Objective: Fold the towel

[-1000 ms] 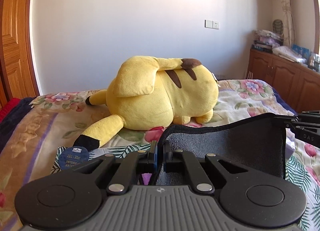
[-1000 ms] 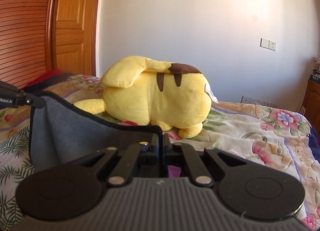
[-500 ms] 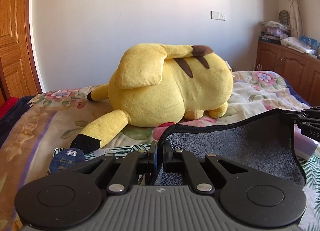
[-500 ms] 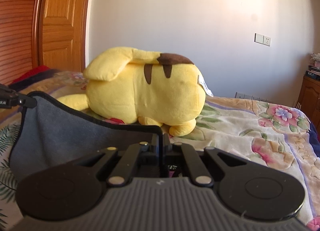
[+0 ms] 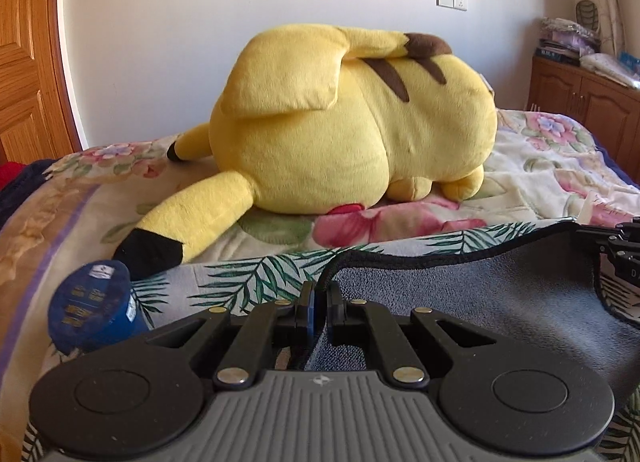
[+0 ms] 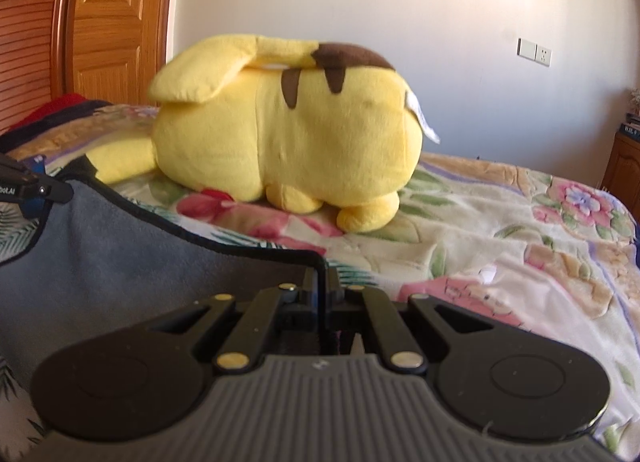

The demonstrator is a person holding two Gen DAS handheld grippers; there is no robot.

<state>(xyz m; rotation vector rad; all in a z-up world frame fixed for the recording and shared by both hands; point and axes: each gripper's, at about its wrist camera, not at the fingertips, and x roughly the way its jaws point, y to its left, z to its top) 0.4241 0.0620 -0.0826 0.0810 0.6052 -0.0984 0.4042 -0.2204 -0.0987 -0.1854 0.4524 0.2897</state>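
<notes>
A grey towel (image 5: 480, 294) with a black hem is stretched between my two grippers, low over the bed. My left gripper (image 5: 320, 290) is shut on the towel's left corner. My right gripper (image 6: 321, 282) is shut on the right corner; the towel (image 6: 120, 262) sags away to its left. Each gripper shows at the edge of the other's view: the right gripper (image 5: 624, 254) and the left gripper (image 6: 36, 190). A leaf-patterned cloth (image 5: 260, 270) lies under the towel.
A large yellow plush toy (image 5: 340, 122) lies on the floral bedspread (image 6: 500, 230) just beyond the towel. A blue round container (image 5: 92, 302) stands at the left. A wooden door (image 6: 116, 22) is at the left, a wooden cabinet (image 5: 580, 102) at the right.
Both grippers have moved forward toward the plush toy and lower toward the bed, carrying the towel's edge with them. The towel now hangs flatter.
</notes>
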